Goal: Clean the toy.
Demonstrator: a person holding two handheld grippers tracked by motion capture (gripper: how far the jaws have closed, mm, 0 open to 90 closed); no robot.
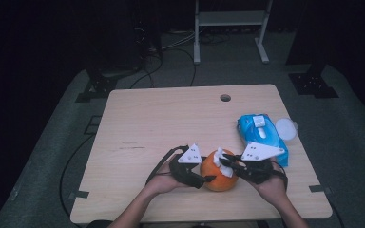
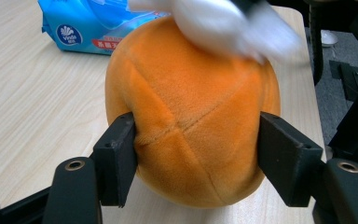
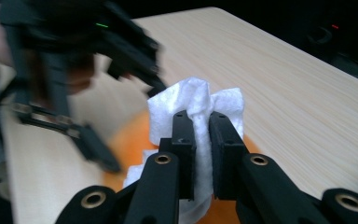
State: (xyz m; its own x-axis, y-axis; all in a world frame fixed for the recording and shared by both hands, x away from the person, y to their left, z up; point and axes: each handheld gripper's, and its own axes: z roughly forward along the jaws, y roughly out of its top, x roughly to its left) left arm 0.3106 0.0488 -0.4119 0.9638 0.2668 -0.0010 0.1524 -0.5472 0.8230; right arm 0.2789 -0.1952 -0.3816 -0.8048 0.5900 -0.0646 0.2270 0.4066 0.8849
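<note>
Squarely between left hand-held gripper jaws: orange plush ball

Plush ball between grippers, wipe atop, packet behind right.

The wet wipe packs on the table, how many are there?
1. The blue wet wipe pack lies near the table's right edge, beyond the right gripper, with a round white lid beside it. None seems hidden.
</note>
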